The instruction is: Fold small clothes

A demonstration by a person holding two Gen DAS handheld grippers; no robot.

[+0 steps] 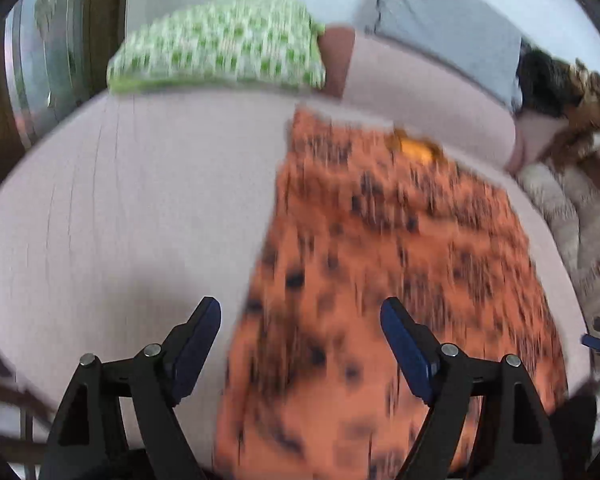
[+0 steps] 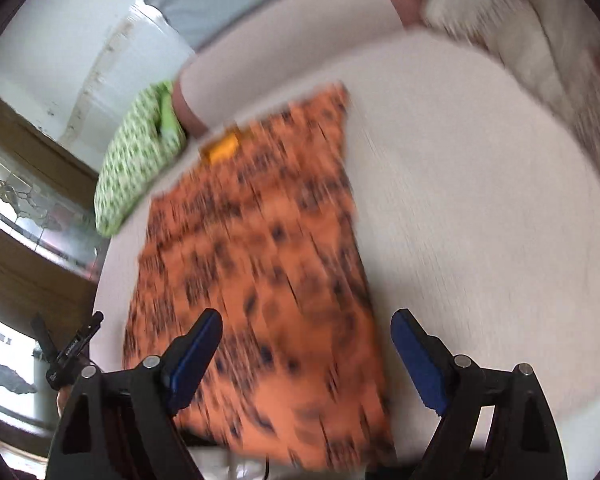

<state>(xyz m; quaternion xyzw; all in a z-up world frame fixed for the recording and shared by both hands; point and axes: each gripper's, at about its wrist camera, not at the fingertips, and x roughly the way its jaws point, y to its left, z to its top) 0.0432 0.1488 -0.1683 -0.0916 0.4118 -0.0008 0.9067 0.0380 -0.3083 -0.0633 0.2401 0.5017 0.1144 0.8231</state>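
Orange garment with dark spots spread flat on a pale pink bed, blurred in both views. Small yellow-orange label near its far edge. In the left wrist view, lying right of centre, running from the near bottom edge up toward the middle of the bed; in the right wrist view, left of centre, with bare sheet to its right.

Left tongs wide apart, above the garment's near left edge, nothing between the blue pads, no cloth gripped. Right tongs likewise spread wide, above the garment's near right part, one finger over the cloth, the other over bare sheet; nothing clamped. Part of the other tool just visible at the left edge of the right wrist view.

Beyond the garment, a green-and-white patterned pillow at the far left of the bed, a pale pink pillow beside it, a grey-blue cushion behind. Fluffy cream blanket off the right side. Wooden frame with patterned glass at the left.
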